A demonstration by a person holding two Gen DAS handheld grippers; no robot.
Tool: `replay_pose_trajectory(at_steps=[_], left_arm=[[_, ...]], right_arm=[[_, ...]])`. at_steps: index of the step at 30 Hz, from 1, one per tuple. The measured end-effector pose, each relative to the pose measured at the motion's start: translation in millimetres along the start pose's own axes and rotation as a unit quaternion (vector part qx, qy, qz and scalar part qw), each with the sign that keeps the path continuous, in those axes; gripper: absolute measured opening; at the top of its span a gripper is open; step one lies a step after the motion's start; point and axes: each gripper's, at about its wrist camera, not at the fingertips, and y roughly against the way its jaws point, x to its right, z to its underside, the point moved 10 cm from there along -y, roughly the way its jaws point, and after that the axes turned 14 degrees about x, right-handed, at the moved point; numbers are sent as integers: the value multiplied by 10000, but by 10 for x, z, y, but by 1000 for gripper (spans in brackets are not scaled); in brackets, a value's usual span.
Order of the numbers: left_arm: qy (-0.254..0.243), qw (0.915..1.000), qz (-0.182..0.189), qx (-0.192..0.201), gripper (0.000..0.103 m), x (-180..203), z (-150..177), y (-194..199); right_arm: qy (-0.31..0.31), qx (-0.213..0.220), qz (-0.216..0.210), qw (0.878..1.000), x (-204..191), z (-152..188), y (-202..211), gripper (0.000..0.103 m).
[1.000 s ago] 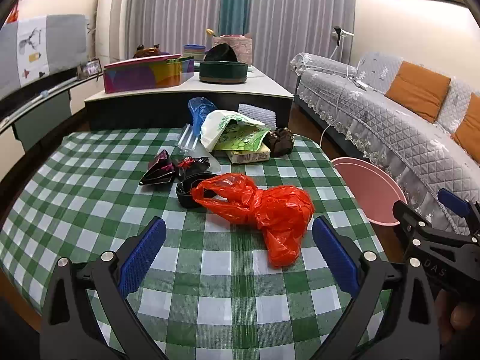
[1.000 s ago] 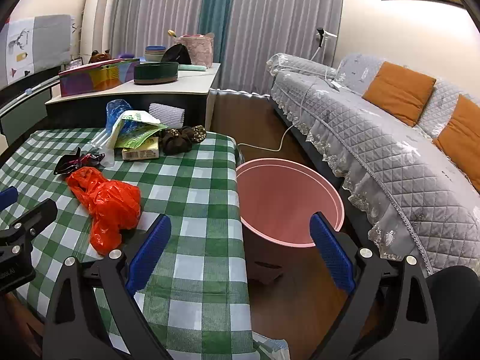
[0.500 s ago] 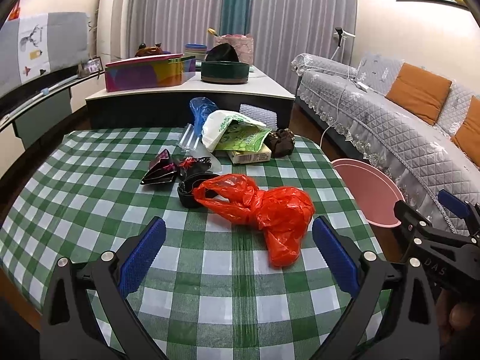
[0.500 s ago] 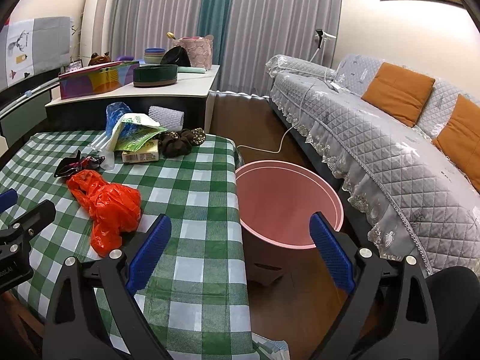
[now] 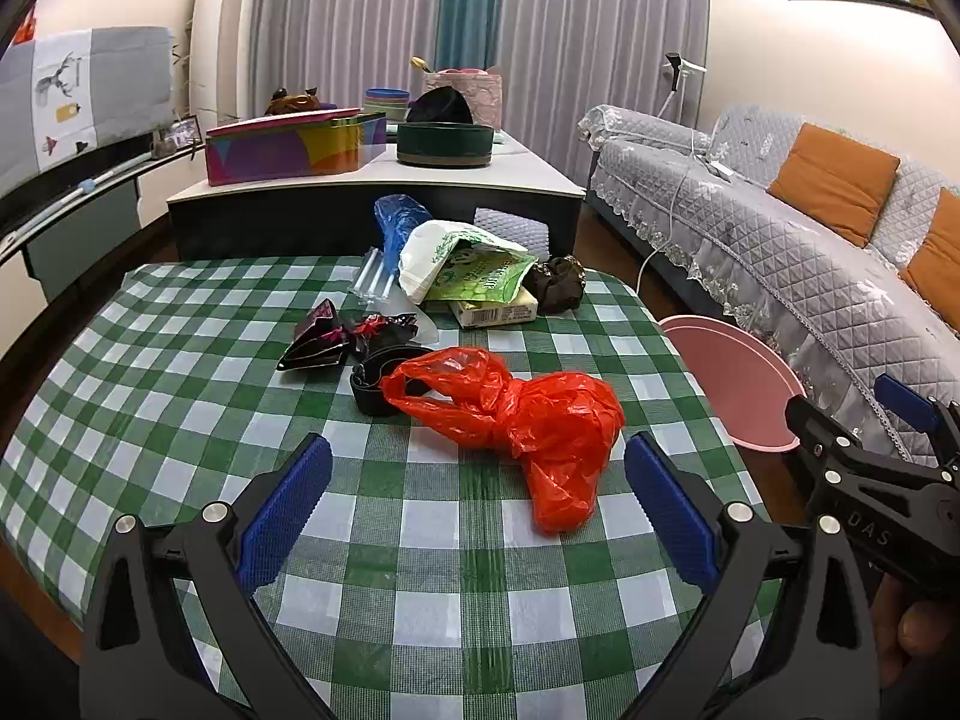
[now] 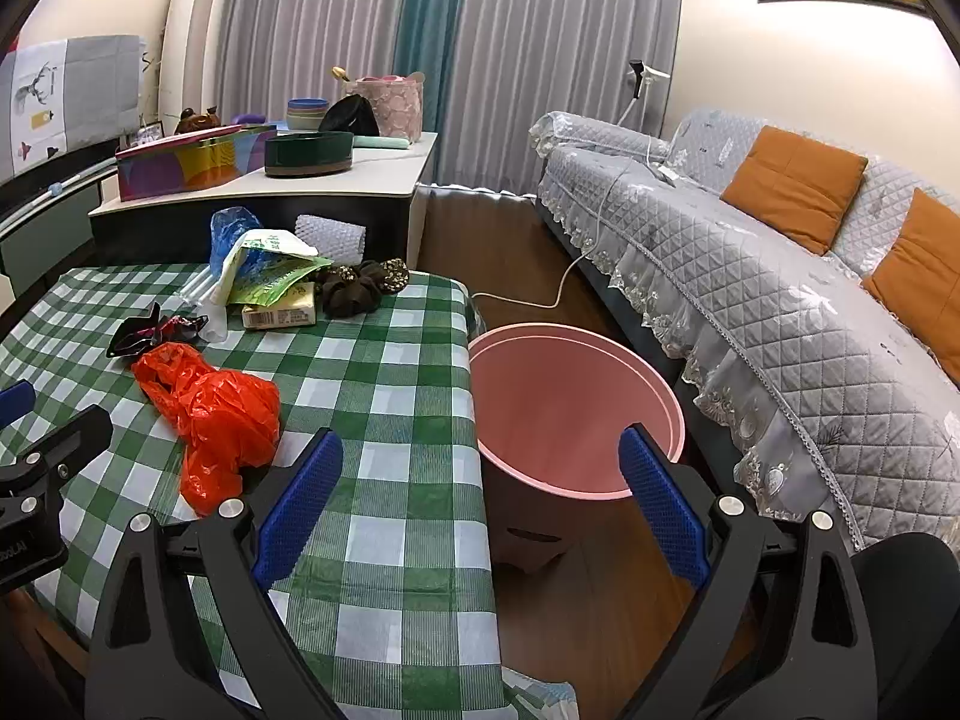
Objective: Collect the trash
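Nearest the cameras, both claws are held with jaws wide apart and nothing between them: the left gripper [image 5: 477, 507] over the near edge of the table [image 5: 150, 420], the right gripper [image 6: 480, 501] at the table's right edge, facing the bin [image 6: 576, 408] on the floor beside it.

Just beyond the left gripper, on the table, the red bag [image 5: 528, 414] lies crumpled and knotted. It is judged light, thin and slippery (likely to slide between flat pads), so the bunched knot at its middle is the better hold.

Behind the bag, a black band [image 5: 375, 375] and dark wrappers [image 5: 336, 339] are seen, soft and flimsy by the look.

Farthest back on the table, a carton [image 5: 495, 312] (probably stiff enough to pinch by its sides), a green packet [image 5: 486, 279] and a white bag [image 5: 432, 249] are piled.
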Motion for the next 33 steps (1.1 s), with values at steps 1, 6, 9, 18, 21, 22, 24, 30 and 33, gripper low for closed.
replay_pose_trajectory(at_steps=[1,6,9,18,21,22,24,30,33], left_arm=[[2,10000,-2,4,94,1,-6,3],[-1,10000,3,4,94,3,-9,1],[2,10000,-3,12,94,3,-8,3],[3,10000,0,6,94,1,-6,2],[4,10000,0,7,94,1,-5,3],[3,10000,1,8,94,0,-4,3],[-1,10000,-3,-1,94,3,-3,0],[25,10000,-4,-8,94,18,-9,4],[33,10000,-9,-15,91,20,-10,9]], right_arm=[[-1,1,1,10000,-1,-1,0,91],[4,-1,-2,10000,-1,0,1,91],[5,1,-8,10000,-3,-1,1,91],[4,-2,-8,10000,-6,5,2,91],[2,1,-3,10000,-6,5,4,91],[-2,1,-5,10000,-6,7,4,91],[-4,0,-5,10000,-7,9,4,90],[-17,-16,-51,10000,-32,1,5,85],[-50,-30,-104,9999,-48,-5,-2,82]])
